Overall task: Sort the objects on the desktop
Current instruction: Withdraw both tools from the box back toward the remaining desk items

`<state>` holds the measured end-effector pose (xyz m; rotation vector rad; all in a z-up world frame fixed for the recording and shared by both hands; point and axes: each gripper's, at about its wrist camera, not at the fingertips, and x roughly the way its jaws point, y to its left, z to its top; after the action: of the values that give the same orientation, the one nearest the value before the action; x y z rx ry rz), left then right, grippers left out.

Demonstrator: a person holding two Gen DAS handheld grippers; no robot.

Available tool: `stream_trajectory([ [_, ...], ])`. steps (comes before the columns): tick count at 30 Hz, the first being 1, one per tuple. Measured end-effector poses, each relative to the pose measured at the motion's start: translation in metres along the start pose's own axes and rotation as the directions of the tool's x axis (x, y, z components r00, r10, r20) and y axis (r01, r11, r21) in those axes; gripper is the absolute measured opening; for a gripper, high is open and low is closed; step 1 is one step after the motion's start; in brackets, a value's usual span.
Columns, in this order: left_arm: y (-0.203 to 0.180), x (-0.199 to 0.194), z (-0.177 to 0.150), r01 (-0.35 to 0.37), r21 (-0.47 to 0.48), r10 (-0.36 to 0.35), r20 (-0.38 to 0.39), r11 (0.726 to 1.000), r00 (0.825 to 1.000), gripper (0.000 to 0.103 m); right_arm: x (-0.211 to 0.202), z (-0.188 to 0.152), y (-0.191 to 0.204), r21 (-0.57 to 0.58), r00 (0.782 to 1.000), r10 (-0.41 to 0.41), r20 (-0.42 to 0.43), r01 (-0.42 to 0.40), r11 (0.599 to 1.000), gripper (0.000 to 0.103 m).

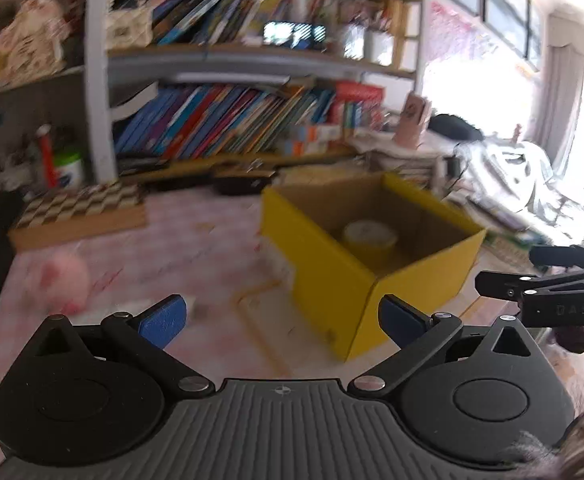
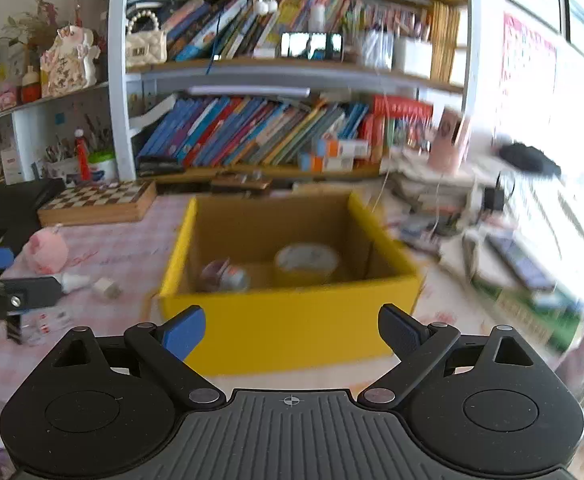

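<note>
1. Left wrist view: at the tabletop's (image 1: 179,240) far left corner lies a wooden chessboard box (image 1: 79,210); nearer, by the left edge, sits a blurred pink plush toy (image 1: 61,280).
2. The left hand-held gripper (image 1: 281,316) has its blue pads spread wide, with nothing between them.
3. Ahead, toward the right, stands an open yellow cardboard box (image 1: 332,280); a roll of yellow tape (image 1: 370,236) lies on its floor.
4. At the right edge of this view the other hand-held gripper pokes in.
5. Right wrist view: near the tabletop's left edge, a small white bottle (image 2: 71,280) and a white charger plug (image 2: 107,287) lie just beside each other, in front of the plush toy.
6. The right hand-held gripper (image 2: 292,330) is also spread wide and empty, in front of the box's near wall.
7. Inside the box, a blurred roundish object (image 2: 223,276) lies left of the tape roll.
</note>
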<state>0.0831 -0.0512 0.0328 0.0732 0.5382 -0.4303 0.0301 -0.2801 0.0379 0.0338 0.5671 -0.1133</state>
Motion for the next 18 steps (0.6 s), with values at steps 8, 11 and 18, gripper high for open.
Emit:
stream_trajectory([
  [8, 0.014, -0.007, -0.032, -0.113, 0.019, 0.114, -0.058, 0.993, 0.992, 0.103, 0.004, -0.03, 0.039, 0.024, 0.999, 0.028, -0.045, -0.027, 0.999, 0.095],
  [11, 0.017, -0.012, -0.038, -0.126, 0.008, 0.126, -0.07, 0.992, 0.99, 0.103, 0.003, -0.037, 0.051, -0.005, 0.997, 0.043, -0.058, -0.043, 0.999, 0.095],
  [18, 0.022, -0.019, -0.046, -0.126, -0.005, 0.125, -0.094, 0.992, 0.988, 0.103, 0.003, -0.053, 0.071, 0.012, 0.986, 0.094, -0.139, -0.094, 0.996, 0.095],
])
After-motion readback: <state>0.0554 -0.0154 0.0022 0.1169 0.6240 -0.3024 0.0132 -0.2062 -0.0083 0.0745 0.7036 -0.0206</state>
